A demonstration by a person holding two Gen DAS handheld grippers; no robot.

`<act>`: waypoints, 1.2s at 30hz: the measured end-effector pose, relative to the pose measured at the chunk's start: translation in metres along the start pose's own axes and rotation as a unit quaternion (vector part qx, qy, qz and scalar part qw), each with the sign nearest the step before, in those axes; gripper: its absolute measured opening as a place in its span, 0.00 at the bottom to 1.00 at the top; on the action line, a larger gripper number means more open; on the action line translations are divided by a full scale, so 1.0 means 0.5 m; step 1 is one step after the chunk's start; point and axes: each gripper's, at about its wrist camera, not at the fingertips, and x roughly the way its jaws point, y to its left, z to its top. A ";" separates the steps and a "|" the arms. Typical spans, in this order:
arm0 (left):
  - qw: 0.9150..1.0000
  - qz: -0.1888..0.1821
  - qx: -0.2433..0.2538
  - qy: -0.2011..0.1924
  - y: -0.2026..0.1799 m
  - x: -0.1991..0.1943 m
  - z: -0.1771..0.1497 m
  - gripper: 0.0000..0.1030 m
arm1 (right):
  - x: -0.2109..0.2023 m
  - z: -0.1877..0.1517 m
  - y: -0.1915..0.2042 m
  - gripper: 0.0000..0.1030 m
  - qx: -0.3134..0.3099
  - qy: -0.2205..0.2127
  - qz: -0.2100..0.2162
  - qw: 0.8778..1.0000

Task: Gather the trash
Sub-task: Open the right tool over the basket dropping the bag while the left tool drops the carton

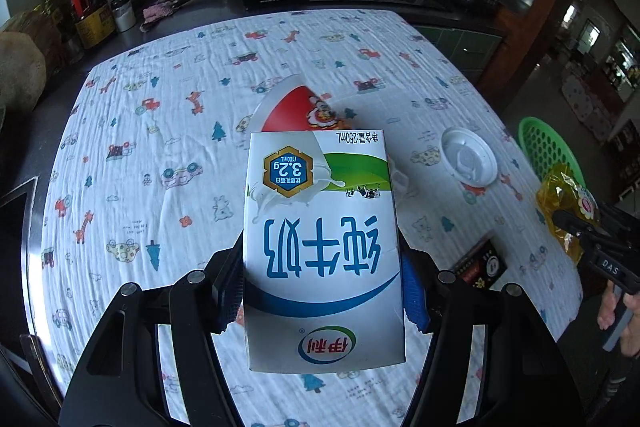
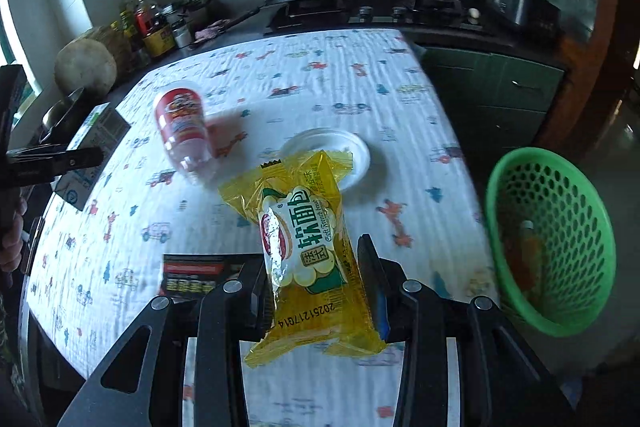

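Left fingers grip milk carton (250mL); right fingers clamp "Soft French bread" wrapper.

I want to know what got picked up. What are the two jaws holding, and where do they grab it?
The left gripper holds the milk carton by its two sides. The right gripper pinches the yellow bread wrapper across its lower half.

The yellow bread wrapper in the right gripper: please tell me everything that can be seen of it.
The yellow, glossy plastic bread wrapper is see-through at its crinkled edges, with a white, green and red printed label and a printed date code near its lower end. It looks flat and crumpled. The right gripper holds it lifted above the cartoon-printed white tablecloth, its fingers pressing both long sides. The serrated top end points away from the camera, in front of a white round plastic lid. Nothing else touches it.
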 end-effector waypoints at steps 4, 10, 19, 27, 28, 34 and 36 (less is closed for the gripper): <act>0.999 -0.025 0.027 -0.005 -0.081 0.005 0.028 0.62 | -0.024 -0.008 -0.114 0.36 0.046 -0.004 -0.045 0.998; 0.996 -0.064 0.065 -0.008 -0.211 0.025 0.072 0.62 | -0.031 -0.015 -0.284 0.36 0.102 0.007 -0.118 0.988; 0.989 -0.090 0.121 -0.004 -0.392 0.070 0.132 0.62 | 0.016 -0.025 -0.449 0.38 0.152 0.023 -0.158 0.975; 0.980 -0.109 0.166 0.003 -0.542 0.125 0.162 0.62 | 0.031 -0.045 -0.525 0.67 0.192 0.005 -0.162 0.968; 0.979 -0.112 0.172 0.003 -0.560 0.132 0.165 0.62 | 0.026 -0.050 -0.530 0.67 0.193 0.003 -0.161 0.968; 0.971 -0.129 0.201 0.015 -0.663 0.187 0.170 0.62 | -0.009 -0.078 -0.529 0.70 0.166 -0.001 -0.172 0.971; 0.969 -0.132 0.210 0.018 -0.695 0.203 0.168 0.62 | -0.027 -0.090 -0.527 0.71 0.158 -0.002 -0.173 0.972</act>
